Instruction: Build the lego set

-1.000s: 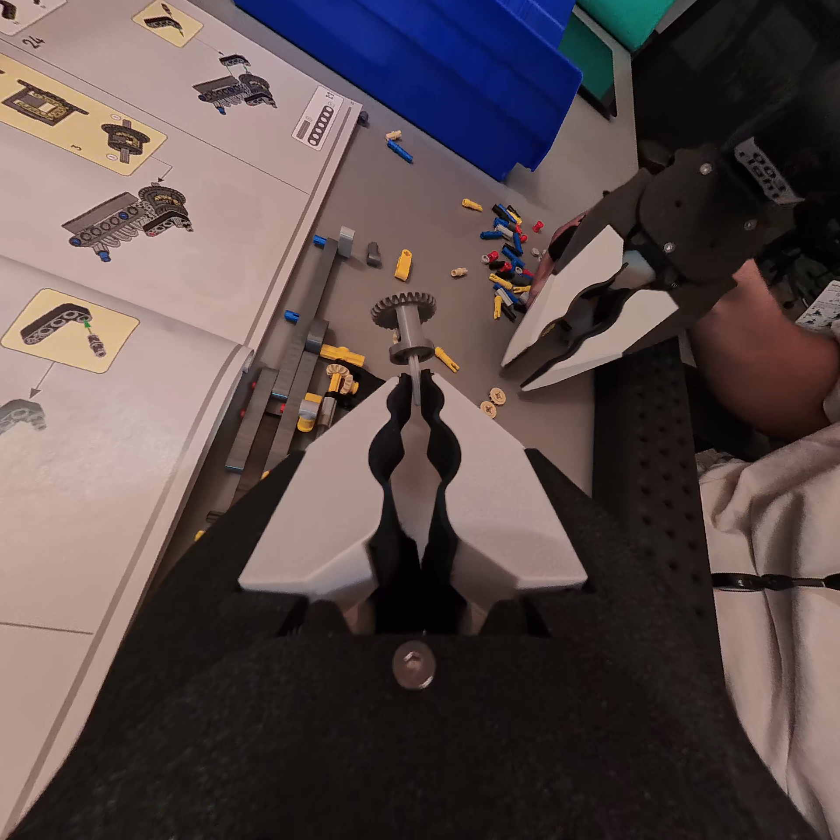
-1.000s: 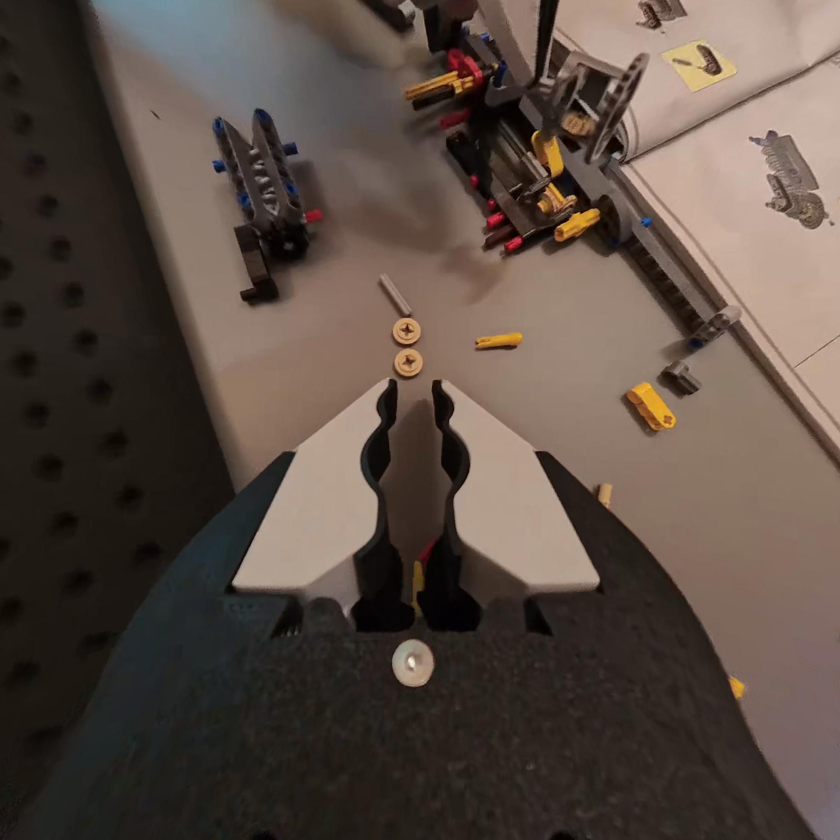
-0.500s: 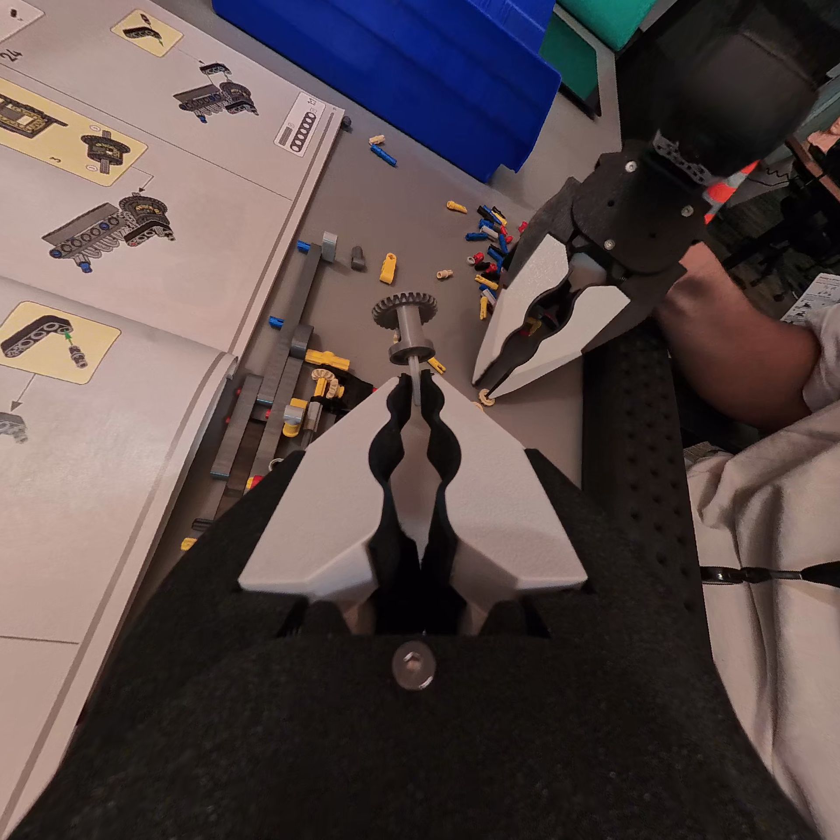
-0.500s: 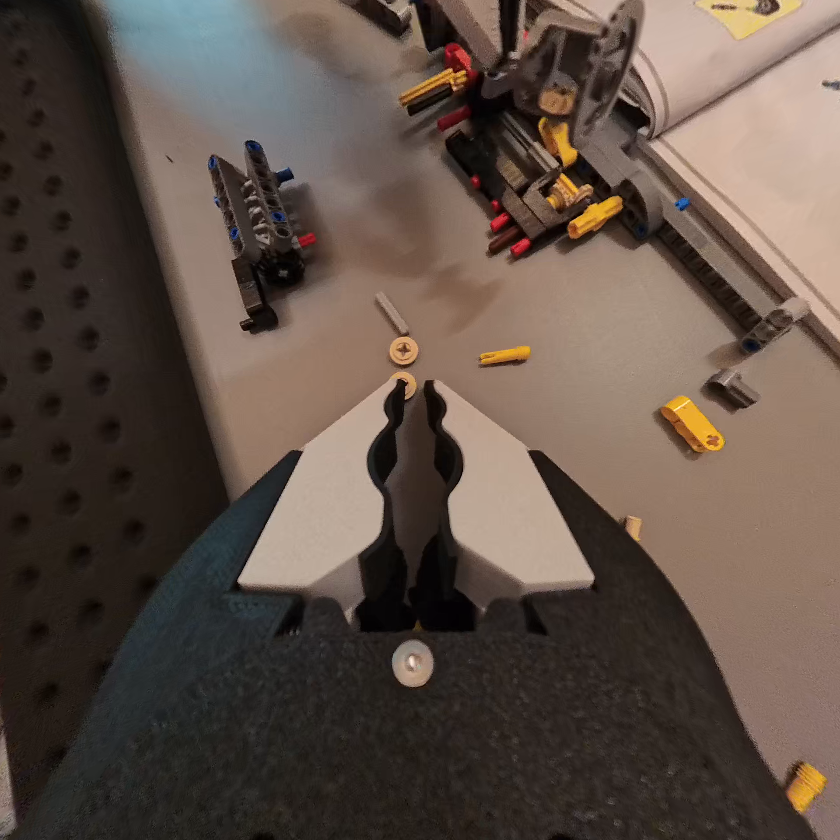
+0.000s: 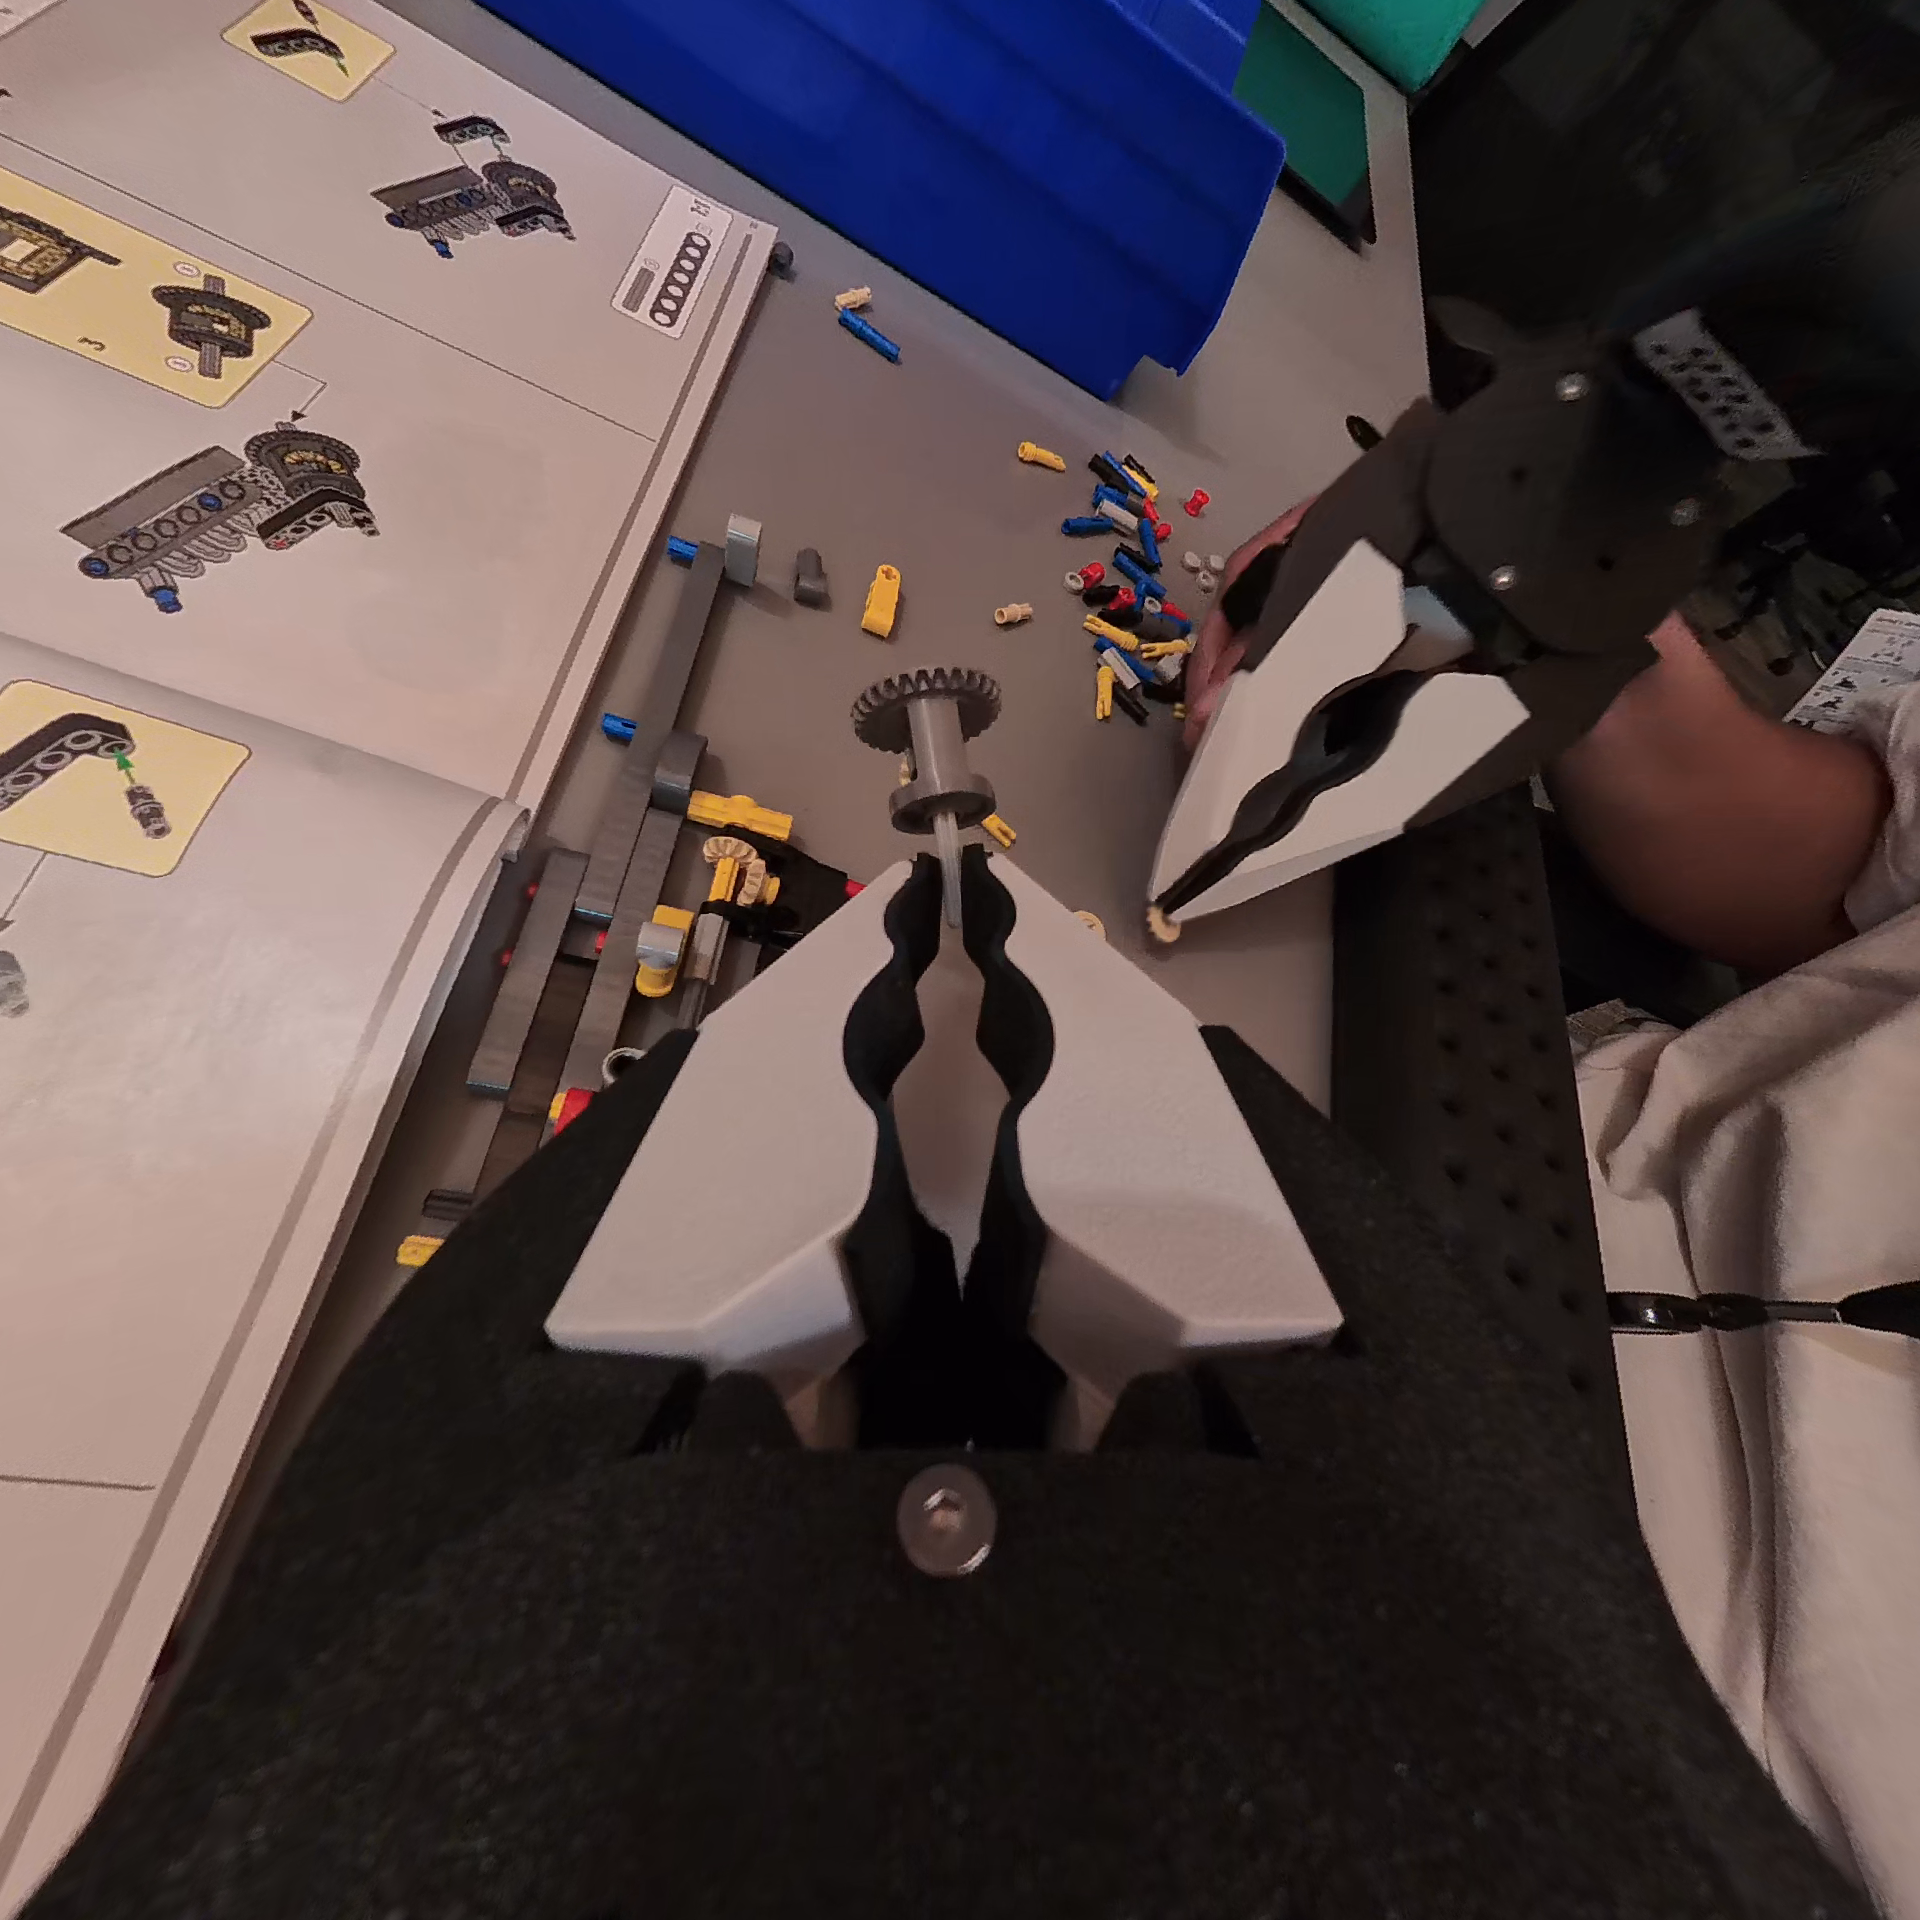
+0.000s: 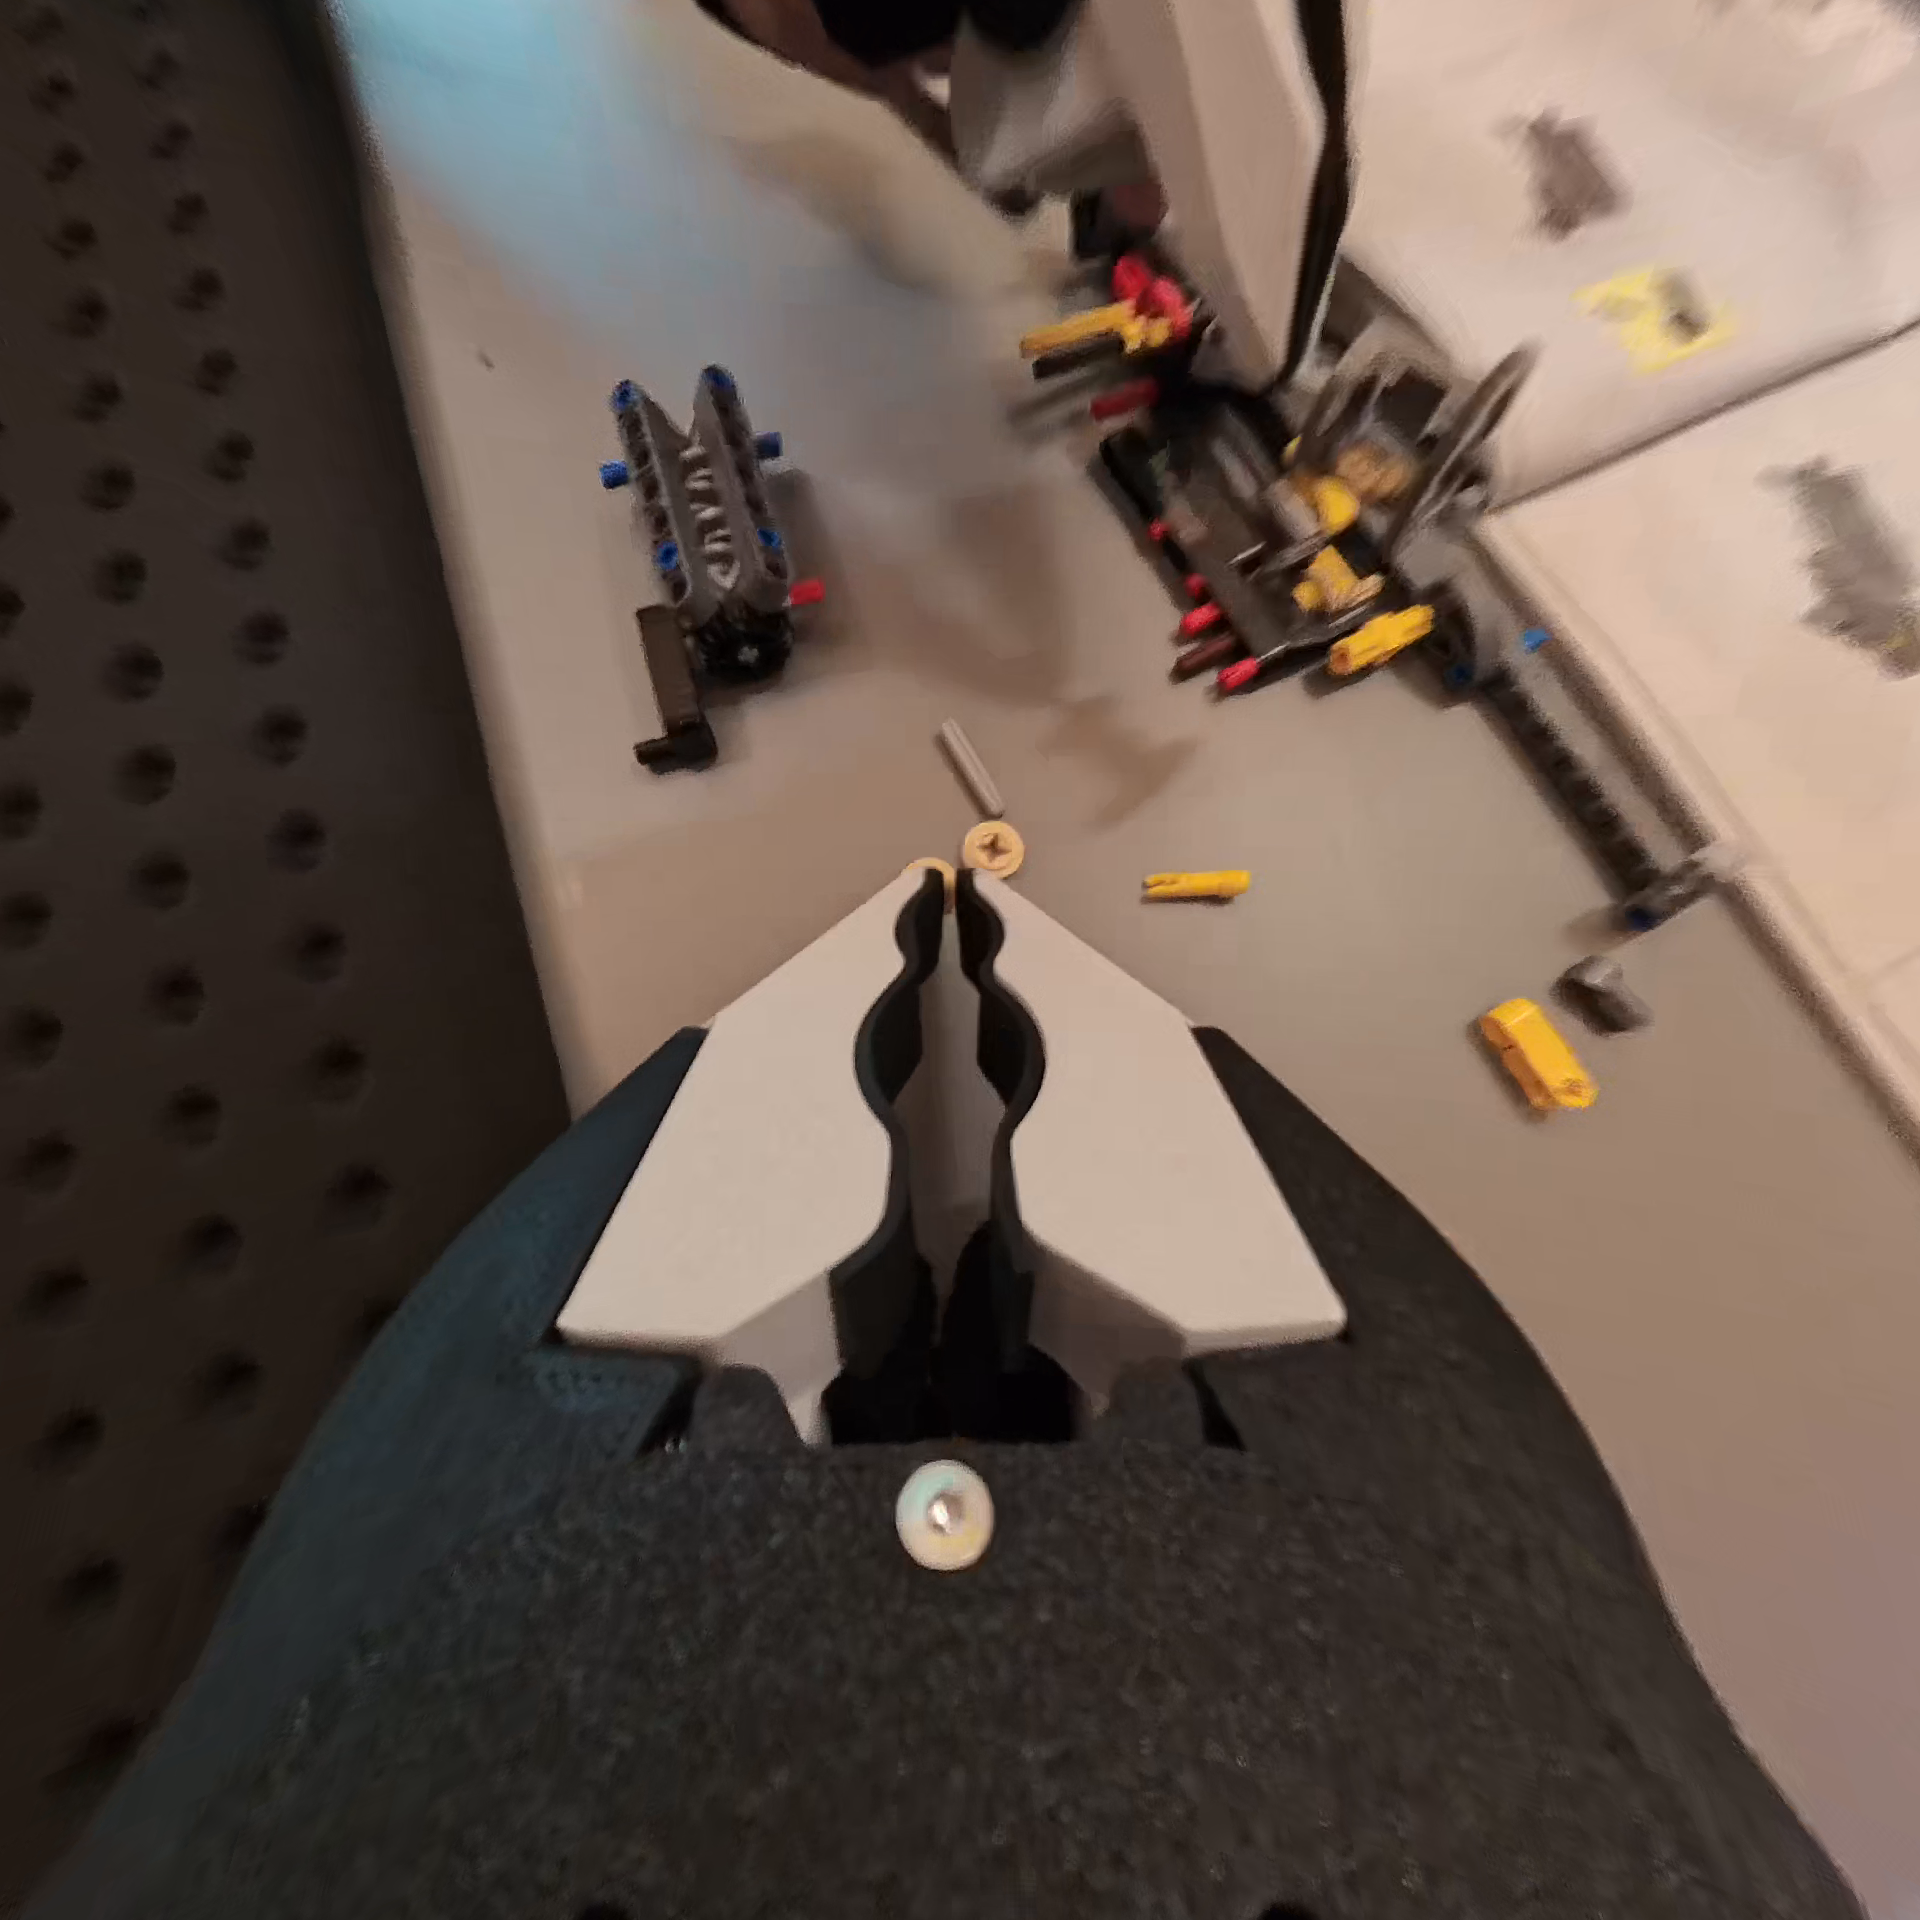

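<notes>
My left gripper (image 5: 951, 862) is shut on the thin grey axle (image 5: 948, 883) of a gear assembly: a grey sleeve topped by a dark toothed gear (image 5: 925, 707), held above the table. My right gripper (image 6: 951, 883) is shut on a small tan gear (image 6: 928, 871), which peeks out at its tips low over the grey table. It shows in the left wrist view (image 5: 1164, 920) with the tan gear (image 5: 1164, 925) at its tips, right of my left fingers. A second tan gear (image 6: 994, 847) lies flat just beyond. The right wrist view is blurred.
An open instruction booklet (image 5: 312, 520) lies left. A long grey and yellow chassis build (image 5: 644, 883) lies beside it. A small engine block (image 6: 707, 530), a short grey axle (image 6: 971, 769), a yellow pin (image 6: 1195, 883), a pile of small pins (image 5: 1127, 582) and blue bins (image 5: 987, 156) are around. Some 9 cm of space lies between my two pairs of fingers. It is some 5 cm from my right tips to the yellow pin (image 6: 1195, 883).
My right gripper came down over the nearer tan gear, closed on it, and now has it in its tips. My left gripper has kept hold of the gear axle, nearly still.
</notes>
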`<state>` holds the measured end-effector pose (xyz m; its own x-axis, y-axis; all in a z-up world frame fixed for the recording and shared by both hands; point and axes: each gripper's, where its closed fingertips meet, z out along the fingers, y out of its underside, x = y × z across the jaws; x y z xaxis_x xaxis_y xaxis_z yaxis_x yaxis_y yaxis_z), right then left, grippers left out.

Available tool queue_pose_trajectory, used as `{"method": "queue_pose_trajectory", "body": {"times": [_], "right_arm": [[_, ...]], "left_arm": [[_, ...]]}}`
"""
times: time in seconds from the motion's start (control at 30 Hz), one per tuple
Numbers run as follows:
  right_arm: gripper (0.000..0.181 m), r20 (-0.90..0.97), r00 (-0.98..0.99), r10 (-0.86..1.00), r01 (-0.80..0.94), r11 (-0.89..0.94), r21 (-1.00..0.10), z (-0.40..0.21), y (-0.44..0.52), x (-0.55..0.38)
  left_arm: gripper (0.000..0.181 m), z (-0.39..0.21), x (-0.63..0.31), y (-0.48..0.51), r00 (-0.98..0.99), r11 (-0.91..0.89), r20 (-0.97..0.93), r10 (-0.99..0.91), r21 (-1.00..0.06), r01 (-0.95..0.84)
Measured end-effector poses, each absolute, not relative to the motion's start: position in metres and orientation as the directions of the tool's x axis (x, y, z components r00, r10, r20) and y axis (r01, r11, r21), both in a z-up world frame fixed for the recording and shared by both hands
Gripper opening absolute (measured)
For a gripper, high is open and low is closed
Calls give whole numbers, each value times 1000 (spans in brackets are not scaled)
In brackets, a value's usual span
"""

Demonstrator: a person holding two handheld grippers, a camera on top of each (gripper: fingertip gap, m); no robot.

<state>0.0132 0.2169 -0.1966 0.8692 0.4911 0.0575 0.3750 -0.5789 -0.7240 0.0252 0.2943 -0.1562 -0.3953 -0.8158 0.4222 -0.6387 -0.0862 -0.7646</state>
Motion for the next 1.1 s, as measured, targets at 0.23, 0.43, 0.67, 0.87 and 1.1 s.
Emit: {"method": "queue_pose_trajectory", "body": {"times": [0.23, 0.43, 0.67, 0.87, 1.1], "right_arm": [[2, 508, 785, 354, 619, -493, -612, -184, 229, 43], [0, 837, 393, 381, 863, -466, -194, -196, 237, 72], [0, 801, 394, 451, 882, -430, -192, -189, 228, 79], [7, 268, 905, 331, 422, -610, -671, -188, 207, 100], [17, -12, 939, 342, 251, -713, -655, -208, 212, 93]], "left_arm": [[3, -164, 24, 290, -396, -67, 421, -816, -749, -659], [3, -167, 24, 285, -403, -50, 414, -816, -745, -665], [3, -168, 24, 286, -404, -43, 406, -820, -746, -664], [3, -167, 24, 286, -408, -43, 407, -817, -748, -662], [3, -168, 23, 281, -417, -35, 411, -811, -745, -666]]}}
